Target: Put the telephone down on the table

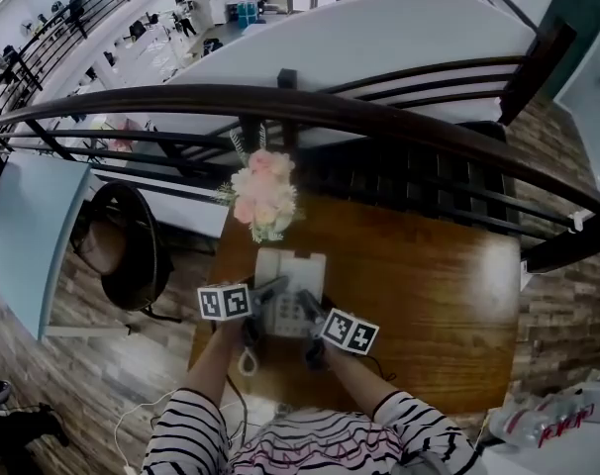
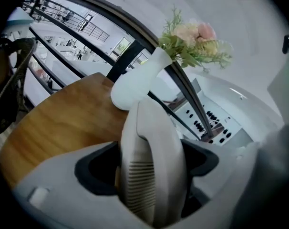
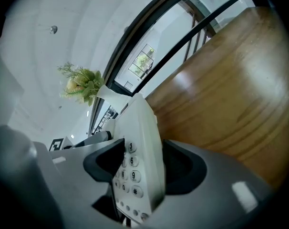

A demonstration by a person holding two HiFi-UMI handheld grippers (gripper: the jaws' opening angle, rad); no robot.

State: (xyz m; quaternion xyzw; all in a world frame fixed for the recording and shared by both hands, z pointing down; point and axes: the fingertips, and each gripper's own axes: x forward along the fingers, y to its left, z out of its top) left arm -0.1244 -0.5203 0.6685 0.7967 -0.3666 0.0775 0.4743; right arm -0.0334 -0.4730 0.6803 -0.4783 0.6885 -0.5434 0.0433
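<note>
I carry the telephone [image 1: 291, 283] between both tools. My left tool [image 2: 151, 171] is clamped on the handset [image 2: 151, 142] along its left side, and my right tool [image 3: 137, 168] is clamped on the keypad edge [image 3: 128, 173] at its right. The telephone's long axis runs away from me toward the vase of flowers [image 1: 264, 194], which stands just beyond its far end. The desk [image 1: 429, 295] lies directly beneath, at its near left part. I cannot tell whether the base already touches the wood. I judge the move is straight down, both sides kept level, short of the flowers.
</note>
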